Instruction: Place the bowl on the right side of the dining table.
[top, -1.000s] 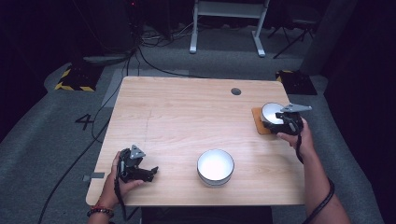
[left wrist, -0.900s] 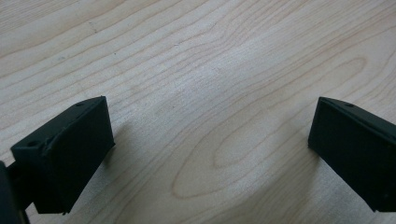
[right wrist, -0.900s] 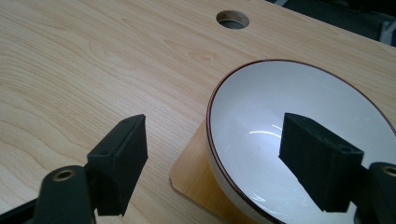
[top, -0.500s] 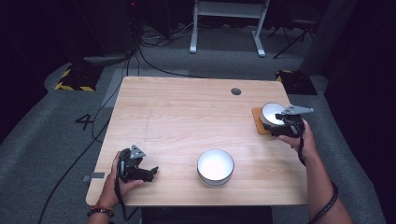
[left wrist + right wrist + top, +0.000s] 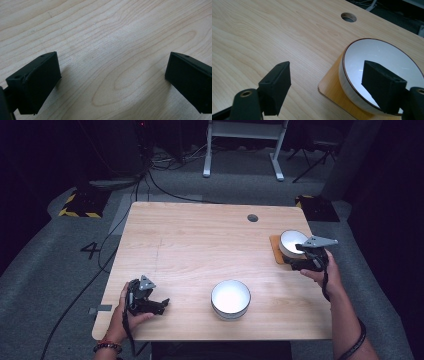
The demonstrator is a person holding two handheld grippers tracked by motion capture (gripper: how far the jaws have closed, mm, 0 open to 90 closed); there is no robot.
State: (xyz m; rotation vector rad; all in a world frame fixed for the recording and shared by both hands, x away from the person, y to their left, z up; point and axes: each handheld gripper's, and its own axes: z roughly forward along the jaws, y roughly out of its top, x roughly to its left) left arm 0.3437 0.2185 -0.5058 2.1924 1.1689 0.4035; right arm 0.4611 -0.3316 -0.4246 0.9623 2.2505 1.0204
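Right gripper [image 5: 300,255] at right of the high view, jaws wide open, one jaw over the white bowl [image 5: 384,75], holding nothing. The bowl sits on an orange mat [image 5: 334,87], its near rim cut off by the frame bottom. Left gripper [image 5: 110,82] gapes over bare table [image 5: 105,37].

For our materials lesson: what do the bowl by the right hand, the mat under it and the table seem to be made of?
Bowl: probably glazed ceramic, since it is glossy white with soft reflections and a thin brown rim line. Mat: looks like smooth wood or bamboo board, orange-tan with rounded corners, though it could be plastic. Table: light wood or wood-look laminate, matte, with visible grain.
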